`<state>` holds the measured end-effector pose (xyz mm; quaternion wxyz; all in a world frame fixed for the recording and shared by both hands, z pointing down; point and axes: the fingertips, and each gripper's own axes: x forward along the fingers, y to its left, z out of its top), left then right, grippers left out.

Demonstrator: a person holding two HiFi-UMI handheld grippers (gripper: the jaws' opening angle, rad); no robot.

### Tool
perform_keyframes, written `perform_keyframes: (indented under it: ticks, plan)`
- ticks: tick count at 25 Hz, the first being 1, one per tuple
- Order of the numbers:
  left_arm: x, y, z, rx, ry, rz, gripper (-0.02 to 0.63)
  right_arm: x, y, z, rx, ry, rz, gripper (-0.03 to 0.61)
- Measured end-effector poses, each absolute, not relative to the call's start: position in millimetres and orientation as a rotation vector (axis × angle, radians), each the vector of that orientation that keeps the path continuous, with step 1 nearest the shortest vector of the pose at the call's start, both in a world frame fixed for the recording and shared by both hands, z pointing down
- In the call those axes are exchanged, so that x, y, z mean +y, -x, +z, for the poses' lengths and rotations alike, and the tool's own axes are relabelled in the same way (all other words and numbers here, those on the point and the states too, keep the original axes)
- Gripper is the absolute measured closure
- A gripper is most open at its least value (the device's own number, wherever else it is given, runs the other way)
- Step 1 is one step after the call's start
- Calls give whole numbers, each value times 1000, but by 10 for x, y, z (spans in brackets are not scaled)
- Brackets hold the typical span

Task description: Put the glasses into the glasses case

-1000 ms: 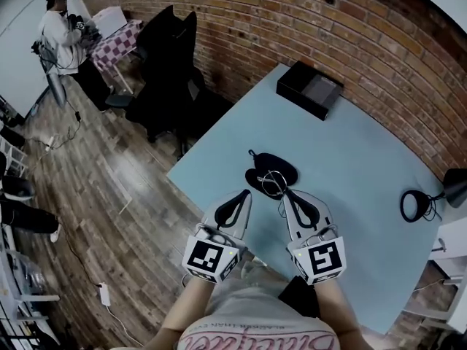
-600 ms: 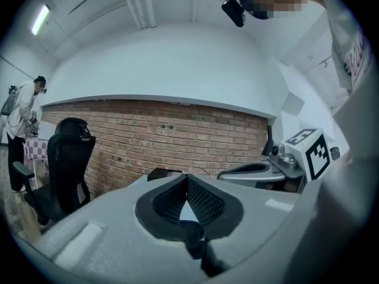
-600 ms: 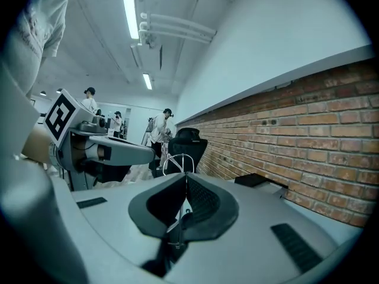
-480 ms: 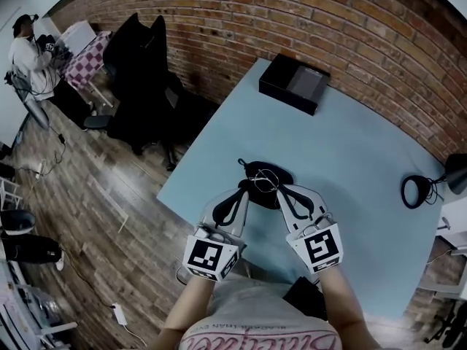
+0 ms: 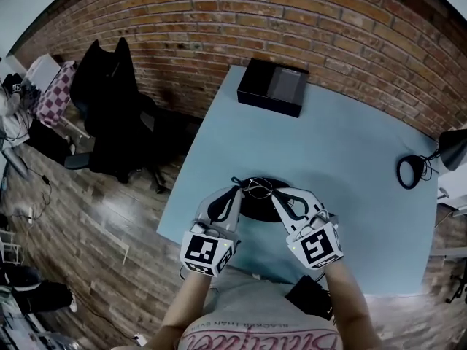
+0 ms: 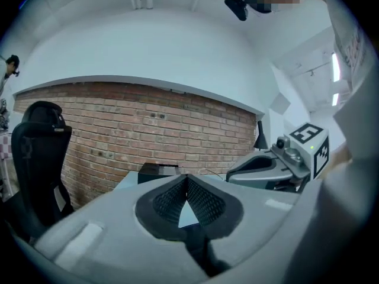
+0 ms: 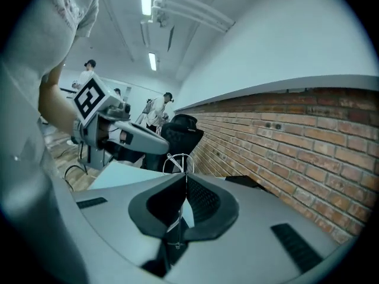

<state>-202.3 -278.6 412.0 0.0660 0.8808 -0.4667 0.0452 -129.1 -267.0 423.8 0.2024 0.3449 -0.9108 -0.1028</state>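
Wire glasses (image 5: 257, 188), moved over the oval black case (image 5: 253, 209), pinched by right gripper (image 5: 276, 195); left gripper (image 5: 236, 191) closed.

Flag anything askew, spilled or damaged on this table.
Nothing stands out: the right gripper holds the thin wire-framed glasses at the black oval glasses case, and the light blue table shows no spill or damage.

I read the glasses (image 5: 257, 189) as thin glossy wire, the glasses case (image 5: 255, 207) as matt black, the table (image 5: 343, 159) as smooth matt. Left gripper (image 6: 187, 178): matt grey plastic, pads (image 6: 204, 205) black, finely ribbed.
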Motion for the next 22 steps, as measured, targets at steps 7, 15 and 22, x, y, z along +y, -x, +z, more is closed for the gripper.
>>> perform_keyframes:
  ticks: [7, 15, 22]
  plan:
    - [-3066, 2139, 4301, -1354, -2632, 162, 607, -2822, 1399, 4626, -2445, -800, -352, 565]
    - [-3137, 2142, 4523, -1316, -2609, 238, 607, -3014, 1446, 5230, -2428, -585, -263, 565]
    - [-3179, 2075, 4659, -1288, -2592, 276, 607, -3166, 1398, 5647, -2395, -500, -207, 565]
